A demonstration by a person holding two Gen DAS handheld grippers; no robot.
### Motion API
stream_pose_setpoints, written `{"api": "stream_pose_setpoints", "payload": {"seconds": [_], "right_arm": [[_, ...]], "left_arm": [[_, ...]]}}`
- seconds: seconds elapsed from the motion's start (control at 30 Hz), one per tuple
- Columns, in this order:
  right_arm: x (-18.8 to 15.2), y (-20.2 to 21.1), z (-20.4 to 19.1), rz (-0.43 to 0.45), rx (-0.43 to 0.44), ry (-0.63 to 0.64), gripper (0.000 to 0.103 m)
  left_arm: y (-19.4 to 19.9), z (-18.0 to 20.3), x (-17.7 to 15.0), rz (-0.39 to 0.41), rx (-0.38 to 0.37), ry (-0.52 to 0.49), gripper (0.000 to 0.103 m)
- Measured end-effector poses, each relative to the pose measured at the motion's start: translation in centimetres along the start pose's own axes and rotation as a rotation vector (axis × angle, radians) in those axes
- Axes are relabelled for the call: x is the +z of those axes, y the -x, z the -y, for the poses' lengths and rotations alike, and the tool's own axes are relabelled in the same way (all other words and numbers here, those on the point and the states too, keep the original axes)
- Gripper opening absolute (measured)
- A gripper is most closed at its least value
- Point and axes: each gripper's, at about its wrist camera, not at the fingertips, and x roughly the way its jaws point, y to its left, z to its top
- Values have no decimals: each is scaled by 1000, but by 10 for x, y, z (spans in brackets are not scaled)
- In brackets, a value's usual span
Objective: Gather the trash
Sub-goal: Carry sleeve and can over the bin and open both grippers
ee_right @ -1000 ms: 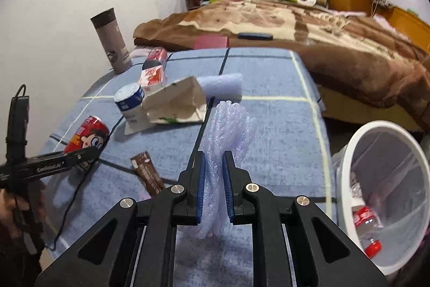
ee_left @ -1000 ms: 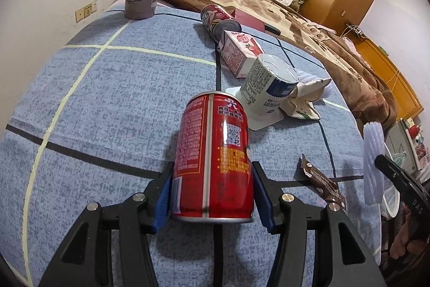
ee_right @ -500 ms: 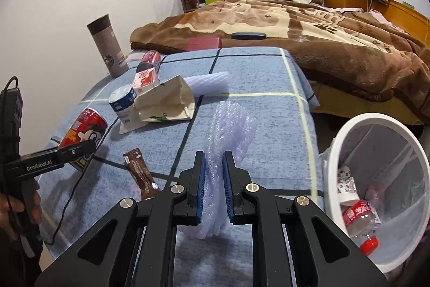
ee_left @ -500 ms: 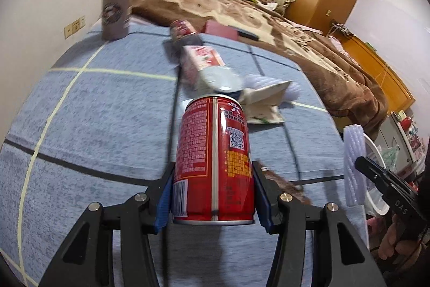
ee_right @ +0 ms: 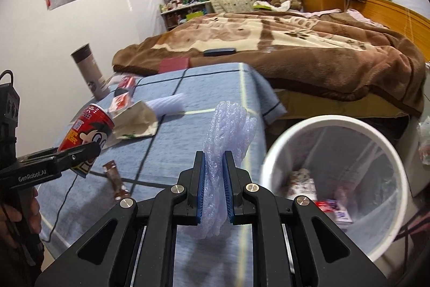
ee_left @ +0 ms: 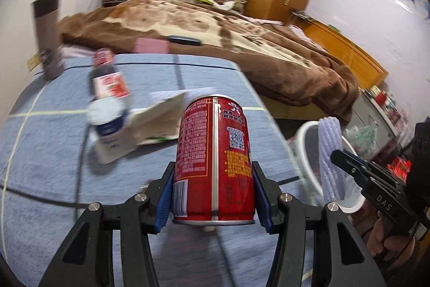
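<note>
My left gripper [ee_left: 213,195] is shut on a red drink can [ee_left: 213,160], held upright above the blue checked cloth [ee_left: 48,152]; the same red can [ee_right: 86,133] shows at the left of the right wrist view. My right gripper [ee_right: 215,187] is shut on a wad of pale bubble wrap [ee_right: 228,131], also seen at the right of the left wrist view as bubble wrap [ee_left: 330,152] over the bin. A white trash bin [ee_right: 336,123] with several pieces of rubbish inside stands to the right, past the cloth's edge.
On the cloth lie a paper bag [ee_right: 137,120], a white tub [ee_left: 107,123], a pink carton [ee_right: 122,101], a dark bottle [ee_left: 103,69], a foam roll [ee_right: 169,104] and a brown wrapper [ee_right: 115,179]. A tall tumbler [ee_right: 90,71] stands at the back left. A bed with a brown blanket [ee_right: 309,50] lies behind.
Both grippers have swung right towards the white bin, each keeping its load. The bin now fills far more of the right wrist view, and the litter has slid left.
</note>
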Motion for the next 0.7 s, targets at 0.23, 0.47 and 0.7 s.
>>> {"api": "stream_pose_setpoints", "payload": {"seconds": [0.23, 0.47, 0.7], "right_arm": [[-3, 14, 32, 20, -62, -45, 14], [-3, 22, 60, 21, -122, -80, 14], [-7, 16, 87, -13, -182, -114, 14]], "left_arm": [[-20, 52, 6, -27, -72, -85, 54], [-38, 104, 11, -48, -152, -153, 54], [-69, 151, 3, -124, -223, -208, 54]]}}
